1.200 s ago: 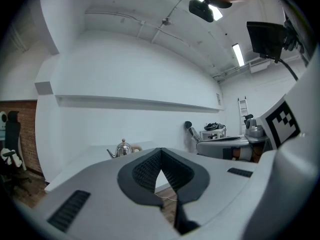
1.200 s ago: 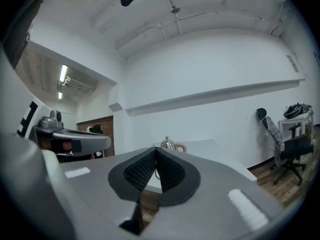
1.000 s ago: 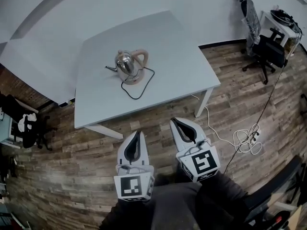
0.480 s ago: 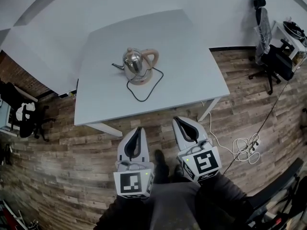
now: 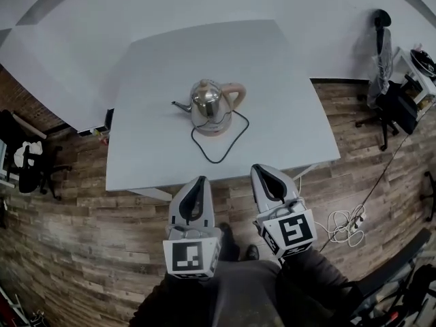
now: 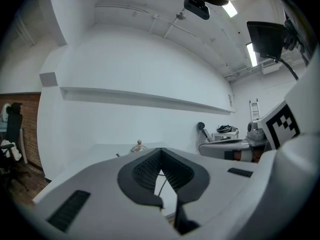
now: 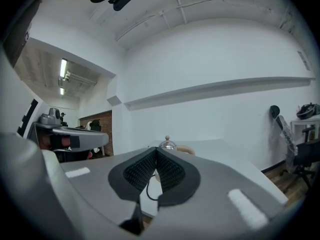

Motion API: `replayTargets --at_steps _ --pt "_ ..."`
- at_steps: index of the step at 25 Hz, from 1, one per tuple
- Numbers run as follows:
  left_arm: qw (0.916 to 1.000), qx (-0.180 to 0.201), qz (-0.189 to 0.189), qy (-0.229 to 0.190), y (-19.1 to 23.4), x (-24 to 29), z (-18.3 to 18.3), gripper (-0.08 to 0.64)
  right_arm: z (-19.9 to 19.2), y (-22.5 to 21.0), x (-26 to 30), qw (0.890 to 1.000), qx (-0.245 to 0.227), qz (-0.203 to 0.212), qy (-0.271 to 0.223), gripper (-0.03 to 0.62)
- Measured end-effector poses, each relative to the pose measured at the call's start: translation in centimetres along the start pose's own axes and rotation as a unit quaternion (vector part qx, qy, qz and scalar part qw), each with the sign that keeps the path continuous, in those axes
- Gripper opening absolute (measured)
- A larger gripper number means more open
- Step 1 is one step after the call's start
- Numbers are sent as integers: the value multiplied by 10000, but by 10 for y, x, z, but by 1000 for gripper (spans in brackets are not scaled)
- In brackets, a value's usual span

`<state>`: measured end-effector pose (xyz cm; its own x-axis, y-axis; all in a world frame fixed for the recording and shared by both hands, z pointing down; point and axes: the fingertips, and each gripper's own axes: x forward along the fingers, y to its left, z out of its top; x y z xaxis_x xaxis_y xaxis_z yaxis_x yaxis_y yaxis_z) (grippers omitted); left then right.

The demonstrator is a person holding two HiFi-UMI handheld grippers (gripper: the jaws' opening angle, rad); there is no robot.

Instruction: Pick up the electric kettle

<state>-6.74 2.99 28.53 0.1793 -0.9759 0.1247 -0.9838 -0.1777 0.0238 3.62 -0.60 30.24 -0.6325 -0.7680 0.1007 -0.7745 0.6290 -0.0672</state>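
Note:
A shiny steel electric kettle [image 5: 208, 102] with a beige handle and base stands in the middle of the white table [image 5: 150, 148]; its black cord [image 5: 219, 142] loops toward the front edge. The kettle's lid knob [image 6: 138, 143] shows just over the left jaws, and the kettle [image 7: 168, 145] peeks above the right jaws. My left gripper [image 5: 198, 182] and right gripper [image 5: 262, 171] are side by side at the table's near edge, well short of the kettle. Both are shut with nothing between the pads.
A black office chair [image 5: 385, 97] and a small desk [image 5: 422, 63] stand at the right by the wall. A white cable coil [image 5: 344, 218] lies on the wooden floor to the right. More chairs [image 5: 27, 165] are at the left. A white wall runs behind the table.
Both grippers have come forward to the table's near edge; the table and kettle sit closer and lower in the head view. The jaws stay shut.

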Motion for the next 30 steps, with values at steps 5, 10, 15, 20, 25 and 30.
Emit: replayTargets --at_steps 5,10,15,20,25,30 --pt "9999 -149 1 32 38 24 -3 0 2 9 47 9999 -127 50 97 3" --pt "9996 -263 -39 -31 58 38 -7 0 4 11 71 9995 -233 7 197 3" --pt "9994 -312 -129 111 61 54 -12 0 12 -1 88 9994 -309 -78 144 3" --pt "9996 -185 -97 183 64 78 -14 0 11 -21 104 9994 -318 -119 57 3" --pt "9995 -36 -25 302 66 113 -8 0 8 -44 129 9999 -139 -30 91 3" --pt "9990 66 28 438 61 144 -12 0 -4 -66 147 9998 28 98 156 3"
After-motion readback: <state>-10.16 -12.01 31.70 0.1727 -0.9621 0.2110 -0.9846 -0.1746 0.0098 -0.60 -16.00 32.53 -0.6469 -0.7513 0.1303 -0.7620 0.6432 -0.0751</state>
